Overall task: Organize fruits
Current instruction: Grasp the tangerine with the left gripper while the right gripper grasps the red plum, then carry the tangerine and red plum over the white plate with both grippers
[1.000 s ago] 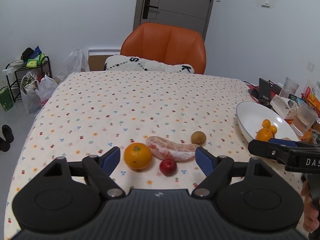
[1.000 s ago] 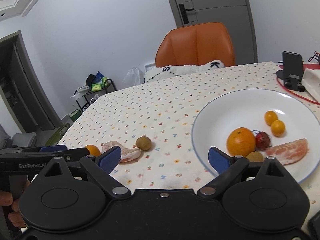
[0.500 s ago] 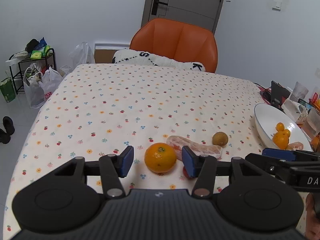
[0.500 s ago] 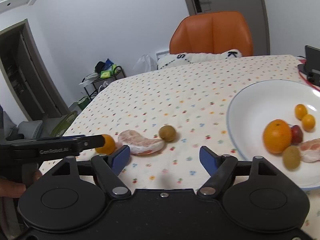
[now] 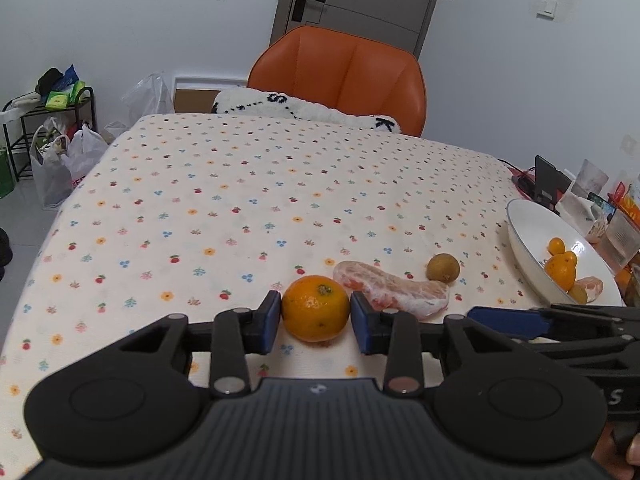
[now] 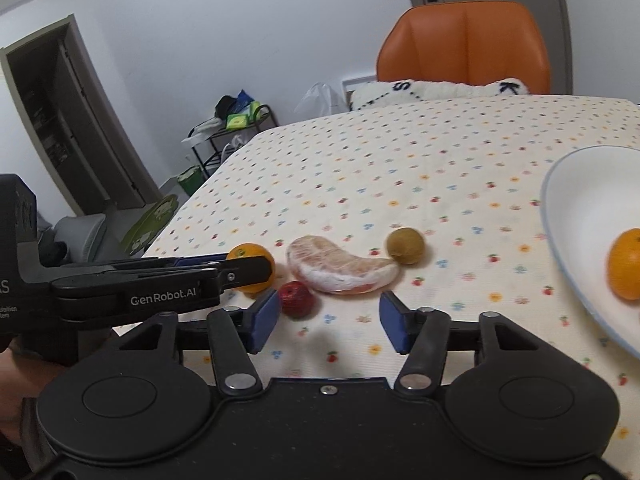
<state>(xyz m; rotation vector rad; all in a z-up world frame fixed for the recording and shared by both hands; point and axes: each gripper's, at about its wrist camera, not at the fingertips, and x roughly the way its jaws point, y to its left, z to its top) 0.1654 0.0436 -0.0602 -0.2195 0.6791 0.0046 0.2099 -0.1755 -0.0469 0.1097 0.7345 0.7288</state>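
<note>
- My left claw point(image 5: 316, 322) has its two blue pads pressed to either side of the orange point(image 5: 315, 307), which sits on the tablecloth point(image 5: 240, 208) right between my fingertips. I judge the grip made, though the fruit has not left the cloth.
- My right claw point(image 6: 326, 326) stands with its pads spread apart and nothing between them. It hovers low over the cloth just short of the loose fruit.
- Just ahead of my right claw's left pad lies the small red fruit point(image 6: 297, 299), nearly touching it. The pomelo segment point(image 6: 340, 266) lies straight ahead of the gap, and the small brown-green fruit point(image 6: 405, 245) sits just beyond its far end, a little to the right.
- Well off to the right of both claws is the white bowl point(image 5: 528, 240). From the left wrist I can see that it already holds a large orange, two small orange fruits, a brownish fruit and a peeled segment.
- So, by my reckoning, about half is done: several fruits are in the bowl, and four are left on the cloth.
- What remains, as I judge it: lift the orange across to the bowl, then the red fruit, the segment and the brown-green fruit.
- The segment looks soft and may need a gentle pinch.
</note>
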